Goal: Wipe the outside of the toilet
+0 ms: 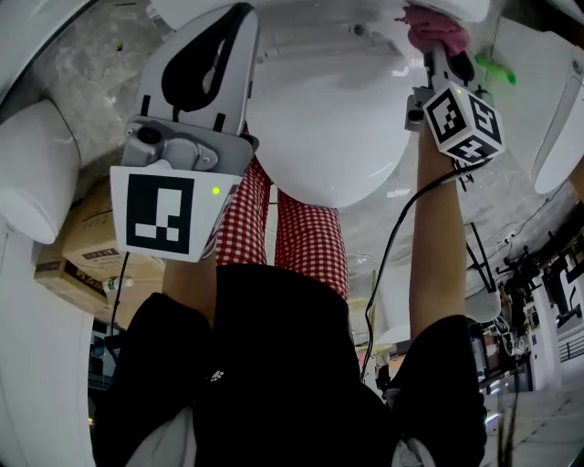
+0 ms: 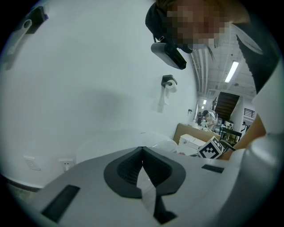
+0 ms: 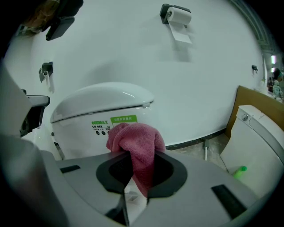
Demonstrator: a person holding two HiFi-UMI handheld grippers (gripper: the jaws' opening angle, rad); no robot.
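Observation:
The white toilet (image 1: pixel 319 119) stands right below me in the head view; in the right gripper view its closed lid and body (image 3: pixel 102 111) carry a green label. A pink cloth (image 3: pixel 135 142) is bunched between the jaws of my right gripper (image 3: pixel 133 153), which is shut on it just short of the toilet's side. From above, the right gripper (image 1: pixel 436 46) holds the cloth (image 1: pixel 433 25) at the toilet's far right edge. My left gripper (image 1: pixel 233 23) hovers beside the toilet's left side. Its jaws (image 2: pixel 142 148) are shut on nothing and face the white wall.
A toilet-paper holder (image 3: pixel 177 17) hangs on the wall. A second white toilet (image 3: pixel 257 137) with a green object (image 3: pixel 239 170) stands at the right, and another white fixture (image 1: pixel 32 164) and a cardboard box (image 1: pixel 87 246) at the left. My legs in red checked trousers (image 1: pixel 306 228) stand against the bowl.

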